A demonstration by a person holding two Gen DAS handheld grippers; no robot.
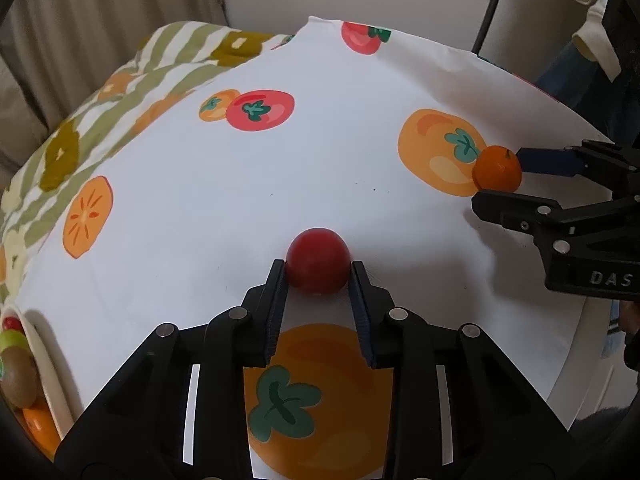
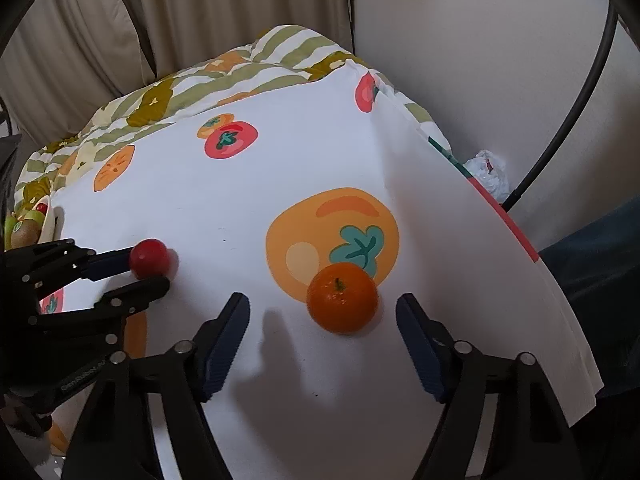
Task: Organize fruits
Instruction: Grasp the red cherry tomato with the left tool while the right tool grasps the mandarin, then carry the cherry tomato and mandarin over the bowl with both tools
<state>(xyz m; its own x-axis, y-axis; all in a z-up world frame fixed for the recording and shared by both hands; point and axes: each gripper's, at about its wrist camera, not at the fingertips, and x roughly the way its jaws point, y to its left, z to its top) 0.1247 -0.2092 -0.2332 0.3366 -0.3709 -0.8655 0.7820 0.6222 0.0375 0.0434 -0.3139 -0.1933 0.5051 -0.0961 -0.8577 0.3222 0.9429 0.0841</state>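
Left wrist view: the left gripper [image 1: 318, 270] squeezes the red fruit [image 1: 318, 260] on the tablecloth [image 1: 280, 184]. Only here, a white bowl [image 1: 48, 360] of fruit shows closely.

Right wrist view: the right gripper [image 2: 322, 312] is half wide around the orange [image 2: 343, 297], pads not touching it.

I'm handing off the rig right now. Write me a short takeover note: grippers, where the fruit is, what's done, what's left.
Left gripper: shut on the red fruit, which sits on the tablecloth.
Right gripper: open, fingers either side of the orange with a gap on both sides; the orange rests on the cloth.
White bowl at the left edge already holds a kiwi and other fruit.
Done: some fruit is in the bowl; red fruit gripped.
Left: close on the orange, then probably carry both pieces to the bowl.
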